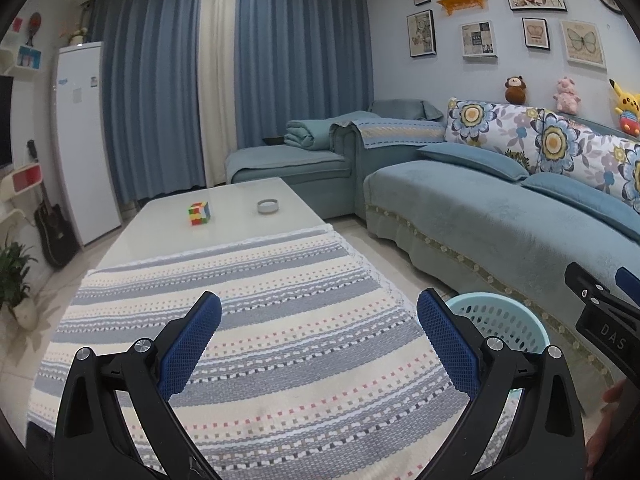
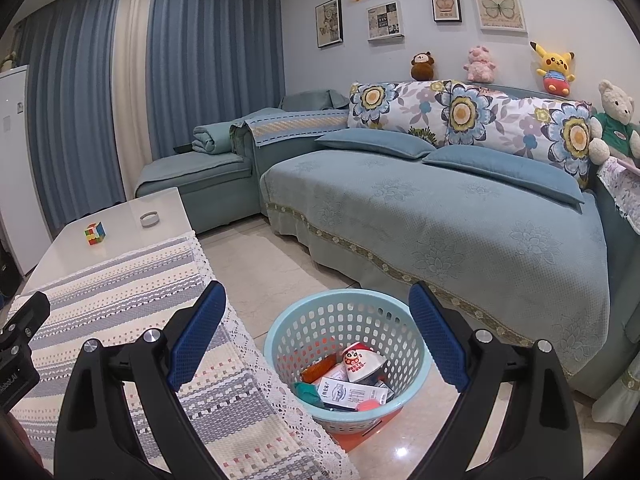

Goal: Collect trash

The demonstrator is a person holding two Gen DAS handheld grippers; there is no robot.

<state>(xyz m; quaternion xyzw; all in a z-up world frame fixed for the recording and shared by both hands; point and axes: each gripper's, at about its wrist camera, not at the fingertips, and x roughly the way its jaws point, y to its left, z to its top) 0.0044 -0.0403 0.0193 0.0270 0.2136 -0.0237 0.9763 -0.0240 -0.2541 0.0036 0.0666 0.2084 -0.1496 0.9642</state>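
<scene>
Far left, a tall white fridge (image 1: 86, 140) stands by the blue curtains (image 1: 168, 80), a dark guitar (image 1: 54, 224) leaning near it. The white coffee table (image 1: 168, 220) runs from there toward the near side, its near half under a striped woven cloth (image 1: 260, 320). On the bare far end sit a colourful puzzle cube (image 1: 199, 213) and, to its right, a small grey ring-shaped dish (image 1: 267, 206).

The left gripper (image 1: 319, 326) hangs over the cloth with its blue-padded jaws spread wide, nothing between them. The right gripper (image 2: 317, 320) is just to its right, over the table's edge and the floor — jaws wide too, and empty. White letters reading "DAS" show on the black body of the right gripper where it edges into the left camera's view.

On the tiled floor between table and sofa stands the pale blue perforated basket (image 2: 348, 316). The trash is inside it: a white paper cup (image 2: 362, 362) on its side, printed with a red-and-black panda face, a white printed leaflet (image 2: 352, 394) whose text is too small to read, something orange and something teal.

Right of it, the teal sofa (image 2: 440, 216) carries floral cushions (image 2: 468, 116), with plush toys along the back — a yellow Pikachu (image 2: 554, 66) among them.
</scene>
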